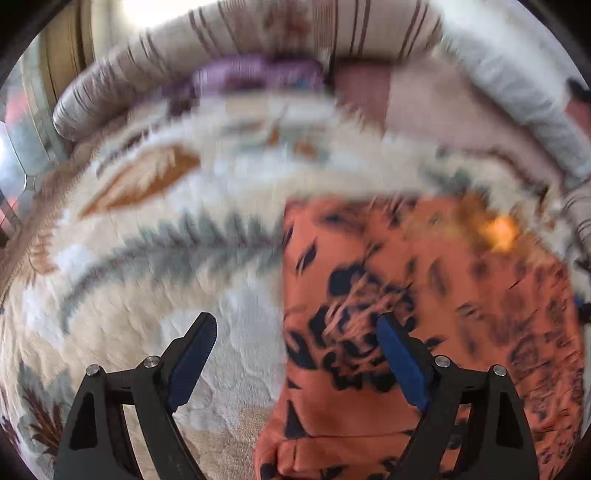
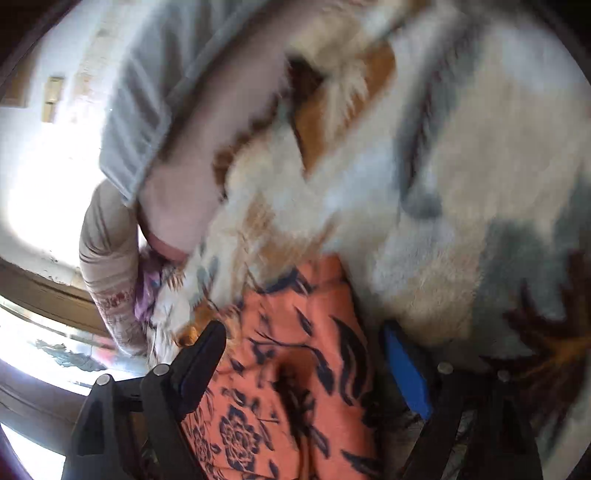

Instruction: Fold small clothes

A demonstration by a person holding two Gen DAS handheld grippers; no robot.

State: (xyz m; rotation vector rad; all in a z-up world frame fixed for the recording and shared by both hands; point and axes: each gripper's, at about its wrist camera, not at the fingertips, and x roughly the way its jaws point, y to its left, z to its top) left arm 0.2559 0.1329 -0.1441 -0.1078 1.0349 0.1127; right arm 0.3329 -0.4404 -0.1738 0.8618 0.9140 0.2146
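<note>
Two claws show, one per wrist view, and both stand spread wide with nothing between their blue-padded fingers. In the left wrist view the left claw (image 1: 297, 345) hovers over the left edge of the orange garment (image 1: 424, 314) — a piece of orange cloth printed with dark navy leaves and flowers, lying flat in the lower right of the frame on a fluffy blanket (image 1: 147, 258) of cream pile with grey fern and rust-brown feather patterns. The claw's right finger sits over the cloth, its left finger over the blanket; whether either touches the fabric cannot be told. A hem or folded edge of the garment runs along the bottom centre of that frame. Across the top lies a striped bolster (image 1: 258, 33), with something purple (image 1: 255, 74) just below it, both blurred. In the right wrist view the right claw (image 2: 304, 345) is released too, and the orange garment (image 2: 288, 387) fills the lower centre of the frame between and beyond its fingers — the left finger at the cloth's left border, the right finger near its right edge, where the blanket (image 2: 461, 184) takes over the upper right. A grey and pinkish cloth (image 2: 177, 122) shows at upper left, motion-blurred.
</note>
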